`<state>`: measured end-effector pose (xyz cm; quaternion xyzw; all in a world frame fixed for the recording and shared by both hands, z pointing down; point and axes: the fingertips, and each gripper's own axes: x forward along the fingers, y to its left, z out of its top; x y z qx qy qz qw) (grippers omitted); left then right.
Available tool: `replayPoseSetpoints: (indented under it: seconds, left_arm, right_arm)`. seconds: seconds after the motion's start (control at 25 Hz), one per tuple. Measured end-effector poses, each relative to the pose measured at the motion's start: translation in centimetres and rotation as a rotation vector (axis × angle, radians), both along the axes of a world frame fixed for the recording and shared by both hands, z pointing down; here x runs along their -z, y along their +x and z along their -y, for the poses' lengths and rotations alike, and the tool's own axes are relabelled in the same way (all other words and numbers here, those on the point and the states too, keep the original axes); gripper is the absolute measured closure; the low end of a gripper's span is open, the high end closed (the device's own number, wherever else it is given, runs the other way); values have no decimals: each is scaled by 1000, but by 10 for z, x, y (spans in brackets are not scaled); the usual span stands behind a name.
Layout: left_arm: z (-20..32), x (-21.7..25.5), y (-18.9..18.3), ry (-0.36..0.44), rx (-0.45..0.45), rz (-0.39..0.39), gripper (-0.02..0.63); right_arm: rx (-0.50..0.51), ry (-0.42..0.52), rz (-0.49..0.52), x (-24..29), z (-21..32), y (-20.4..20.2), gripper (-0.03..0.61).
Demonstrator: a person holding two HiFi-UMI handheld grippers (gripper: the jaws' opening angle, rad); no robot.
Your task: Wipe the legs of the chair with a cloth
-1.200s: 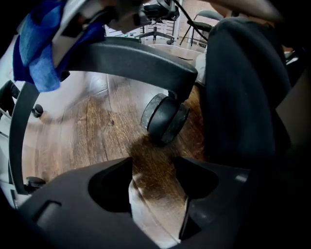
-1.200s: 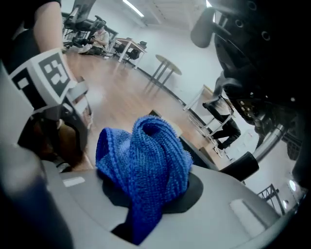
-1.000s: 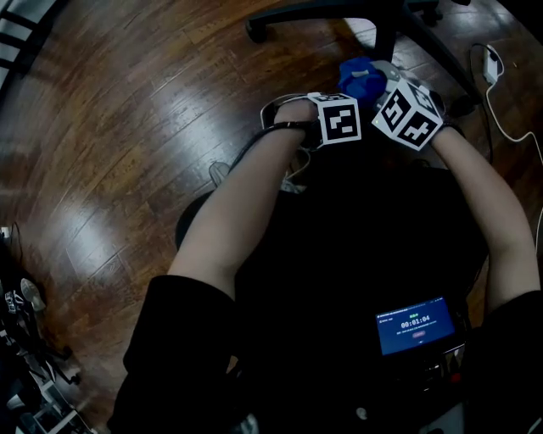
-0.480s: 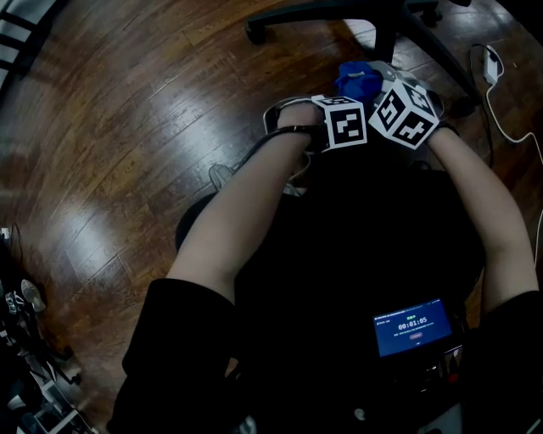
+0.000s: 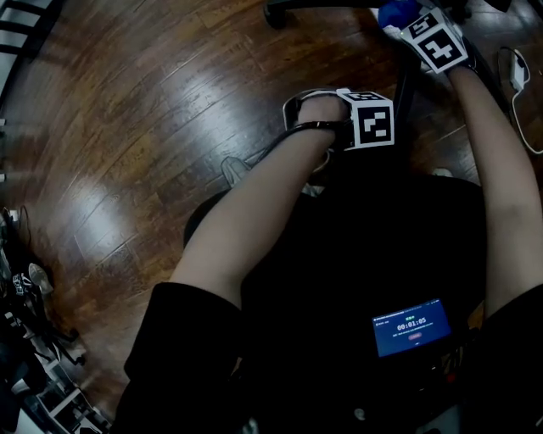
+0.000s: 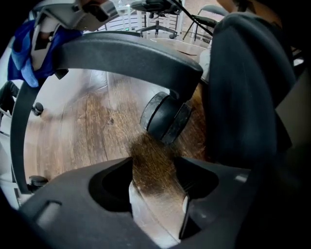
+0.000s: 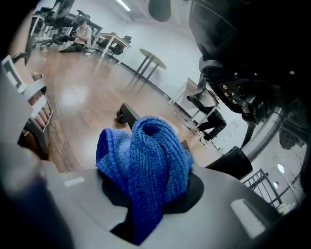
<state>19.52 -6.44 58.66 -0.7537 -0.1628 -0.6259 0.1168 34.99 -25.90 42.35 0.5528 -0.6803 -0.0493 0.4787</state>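
A blue knit cloth (image 7: 146, 155) is bunched between the jaws of my right gripper (image 7: 146, 194), which is shut on it. In the head view that right gripper (image 5: 433, 38) is at the top right, over the black chair base (image 5: 322, 5), with the cloth (image 5: 394, 13) poking out beyond it. The chair's hub and silver column (image 7: 252, 151) stand just right of the cloth. My left gripper (image 6: 158, 194) points down at the wood floor, open and empty. Ahead of it are a black chair leg (image 6: 126, 51) and its caster (image 6: 165, 116). The cloth (image 6: 24, 53) shows above that leg.
A white power strip with its cable (image 5: 516, 72) lies on the floor at the right. Dark gear (image 5: 25, 288) lines the left edge. A lit phone screen (image 5: 411, 325) sits on the person's lap. Tables and chairs (image 7: 146, 61) stand far off.
My right gripper has swung away from beside the left one, forward and upward to the chair base, taking the blue cloth with it. The left gripper has stayed where it was.
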Motion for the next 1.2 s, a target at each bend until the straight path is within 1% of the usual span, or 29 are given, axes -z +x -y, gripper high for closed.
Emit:
replayPoseSetpoints:
  seconds: [0.08, 0.2, 0.28, 0.36, 0.48, 0.6, 0.72, 0.84, 0.96, 1.12, 1.2]
  left_arm:
    - [2, 0, -3, -2, 5, 8, 328]
    - [3, 3, -10, -1, 32, 26, 328]
    - [1, 2, -9, -1, 30, 13, 333]
    - [2, 3, -14, 12, 36, 18, 342]
    - [2, 4, -16, 36, 32, 19, 353]
    - [3, -2, -10, 53, 16, -1, 357]
    - [6, -5, -12, 83, 21, -1, 359]
    - [4, -6, -9, 88, 11, -14, 359]
    - [1, -5, -3, 69, -4, -28, 359]
    - [0, -2, -3, 22, 16, -16, 359]
    - [0, 0, -9, -6, 42, 15, 359]
  right_arm:
    - [-9, 8, -1, 1, 1, -2, 494]
    - [26, 4, -30, -2, -13, -12, 495]
    - [72, -17, -22, -9, -29, -25, 495]
    - [125, -43, 0, -16, -50, -45, 495]
    - [236, -102, -1, -34, -92, -84, 495]
    - [338, -166, 2, -55, -130, -118, 495]
    - [380, -207, 1, -68, -149, -136, 495]
    - [380, -197, -2, -69, -149, -136, 495]
    - [339, -174, 22, -62, -135, -122, 491]
    - [219, -86, 56, -39, -84, -74, 491]
    - [156, -57, 66, -28, -56, -50, 491]
